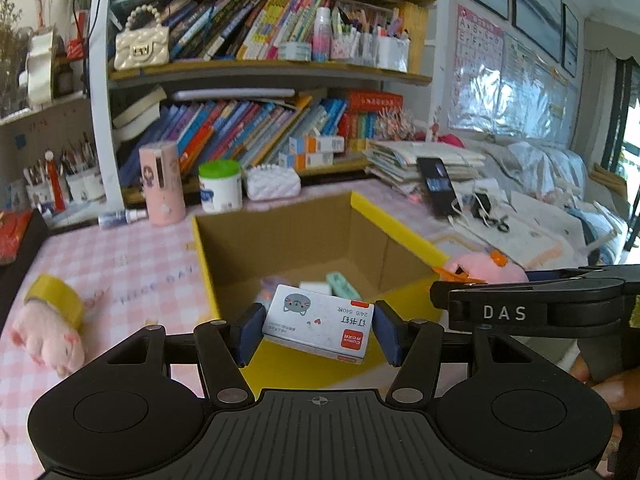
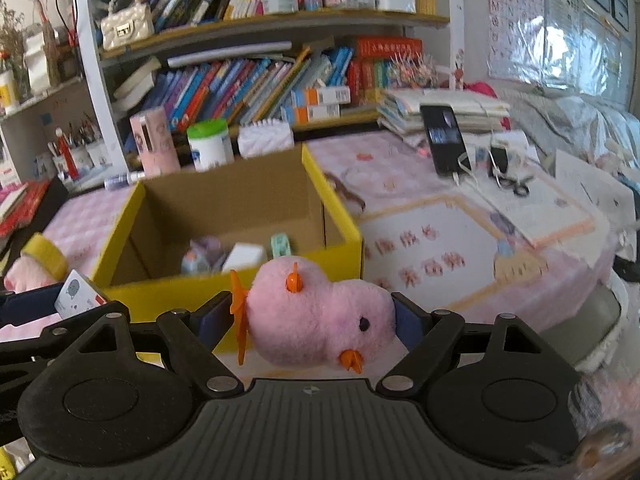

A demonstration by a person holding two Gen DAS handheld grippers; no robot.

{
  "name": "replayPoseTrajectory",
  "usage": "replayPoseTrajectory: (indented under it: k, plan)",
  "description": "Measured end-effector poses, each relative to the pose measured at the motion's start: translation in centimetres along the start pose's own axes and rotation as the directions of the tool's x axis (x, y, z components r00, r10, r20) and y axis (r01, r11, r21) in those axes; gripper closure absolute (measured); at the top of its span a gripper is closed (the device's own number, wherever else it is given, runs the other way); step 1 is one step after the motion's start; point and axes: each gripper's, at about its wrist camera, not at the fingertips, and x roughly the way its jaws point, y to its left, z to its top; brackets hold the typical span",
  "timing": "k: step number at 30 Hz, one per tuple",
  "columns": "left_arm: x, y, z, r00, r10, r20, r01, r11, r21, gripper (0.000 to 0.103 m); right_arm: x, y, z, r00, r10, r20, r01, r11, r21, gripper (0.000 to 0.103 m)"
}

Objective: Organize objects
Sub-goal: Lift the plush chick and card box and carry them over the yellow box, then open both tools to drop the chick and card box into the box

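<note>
My left gripper is shut on a small white staple box with a grey cat face and a red label, held tilted over the near wall of the yellow cardboard box. Several small items lie on that box's floor, among them a mint-green one. My right gripper is shut on a pink plush chick with orange beak and feet, just in front of the yellow box. The right gripper's black body shows at the right edge of the left wrist view, with the chick beyond it.
A yellow tape roll rests on a pink plush paw at the left of the pink checked tablecloth. Behind the box stand a pink tumbler, a green-lidded tub and crowded bookshelves. A phone with cables leans at right.
</note>
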Motion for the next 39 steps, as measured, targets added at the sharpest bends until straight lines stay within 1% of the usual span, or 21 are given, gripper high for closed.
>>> replayPoseTrajectory:
  k: [5, 9, 13, 16, 19, 24, 28, 30, 32, 34, 36, 38, 39]
  plan:
    - [2.2, -0.2, 2.2, 0.999, 0.031, 0.026, -0.031, 1.000, 0.001, 0.046, 1.1, -0.5, 3.0, 0.998, 0.046, 0.052, -0.045, 0.999, -0.030, 0.022]
    - [4.4, 0.0, 3.1, 0.998, 0.060, 0.006, -0.060, 0.998, -0.024, 0.046, 2.8, -0.9, 5.6, 0.994, 0.074, 0.077, -0.069, 0.996, -0.064, 0.022]
    - [6.7, 0.2, 3.3, 0.996, 0.085, -0.039, -0.086, 0.995, -0.040, 0.046, 4.6, -1.2, 7.7, 0.990, 0.093, 0.105, -0.083, 0.992, -0.092, 0.022]
    - [8.1, 0.3, 3.1, 0.991, 0.106, -0.075, -0.110, 0.993, -0.042, 0.046, 6.3, -1.2, 8.7, 0.988, 0.123, 0.090, -0.114, 0.988, -0.104, 0.022]
    - [9.1, 0.3, 2.8, 0.987, 0.122, -0.105, -0.127, 0.991, -0.044, 0.046, 7.8, -0.7, 9.2, 0.985, 0.156, 0.071, -0.147, 0.982, -0.120, 0.022]
    - [10.6, 0.5, 2.7, 0.980, 0.136, -0.148, -0.144, 0.989, -0.044, 0.046, 10.2, 0.5, 9.1, 0.977, 0.214, 0.008, -0.210, 0.966, -0.149, 0.022]
    - [12.3, 0.8, 2.5, 0.970, 0.123, -0.208, -0.137, 0.989, -0.055, 0.046, 12.8, 1.5, 9.3, 0.965, 0.252, -0.074, -0.261, 0.953, -0.154, 0.022]
    - [13.0, 0.9, 2.3, 0.966, 0.111, -0.233, -0.130, 0.989, -0.069, 0.046, 14.3, 1.8, 9.6, 0.947, 0.287, -0.143, -0.305, 0.945, -0.120, 0.022]
    - [13.6, 0.9, 2.2, 0.963, 0.100, -0.251, -0.125, 0.989, -0.082, 0.046, 15.9, 2.1, 10.1, 0.922, 0.322, -0.216, -0.347, 0.934, -0.086, 0.022]
    - [14.0, 0.9, 2.1, 0.960, 0.097, -0.261, -0.121, 0.989, -0.079, 0.046, 17.2, 2.6, 10.3, 0.911, 0.324, -0.256, -0.355, 0.931, -0.088, 0.022]
    - [14.4, 0.8, 2.1, 0.958, 0.098, -0.271, -0.123, 0.989, -0.077, 0.046, 18.3, 3.1, 10.5, 0.910, 0.306, -0.279, -0.349, 0.930, -0.118, 0.022]
    - [14.7, 0.8, 1.9, 0.954, 0.099, -0.283, -0.126, 0.989, -0.078, 0.046, 19.4, 3.5, 10.5, 0.904, 0.298, -0.306, -0.350, 0.927, -0.133, 0.022]
    - [14.8, 0.8, 1.9, 0.952, 0.100, -0.289, -0.128, 0.989, -0.079, 0.046, 19.9, 3.7, 10.6, 0.908, 0.283, -0.310, -0.341, 0.928, -0.151, 0.022]
